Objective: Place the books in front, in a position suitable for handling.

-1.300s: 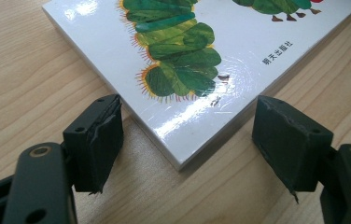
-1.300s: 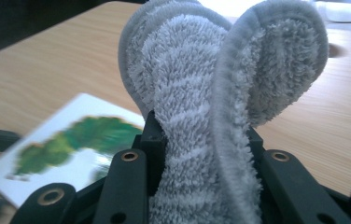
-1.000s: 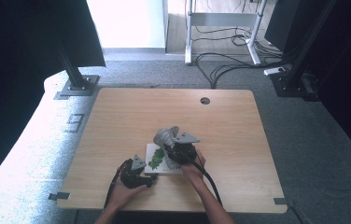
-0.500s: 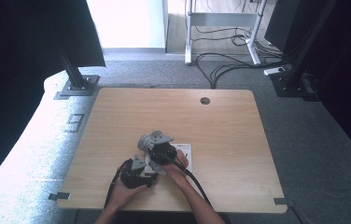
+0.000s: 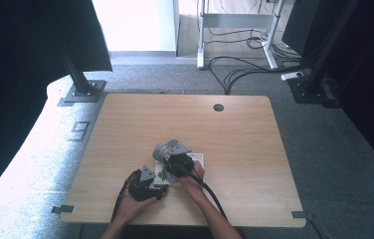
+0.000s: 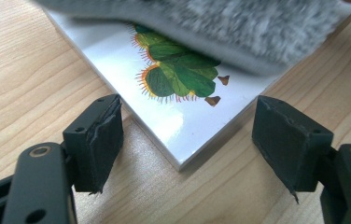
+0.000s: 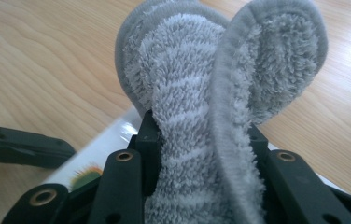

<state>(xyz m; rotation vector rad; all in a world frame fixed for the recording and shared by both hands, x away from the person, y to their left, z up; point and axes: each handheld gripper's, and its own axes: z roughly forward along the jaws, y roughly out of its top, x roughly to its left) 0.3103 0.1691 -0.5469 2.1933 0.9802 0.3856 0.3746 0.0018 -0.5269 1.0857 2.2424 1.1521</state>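
Observation:
A white book [image 5: 198,159] with a green caterpillar picture [image 6: 178,77] lies flat on the wooden table [image 5: 125,124], near its front edge. My left gripper [image 5: 160,184] [image 6: 187,105] stands open at the book's [image 6: 103,46] near corner, one jaw on each side, and neither pad presses on it. My right gripper [image 5: 176,160] [image 7: 200,128] is shut on a folded grey fluffy cloth [image 5: 168,148] [image 7: 187,70]. Its jaws have just been opening a little, with the cloth still pinched between them. The cloth [image 6: 239,28] hangs over the book's cover [image 7: 113,135].
A round cable hole [image 5: 218,107] sits near the table's far edge. Black cables trail from both grippers past the forearms at the front edge. Beyond the table stand a dark stand base [image 5: 81,92], desk legs and floor cables [image 5: 244,64].
My right gripper has carried the grey cloth leftward and lower over the book. The left gripper has kept still at the book's corner.

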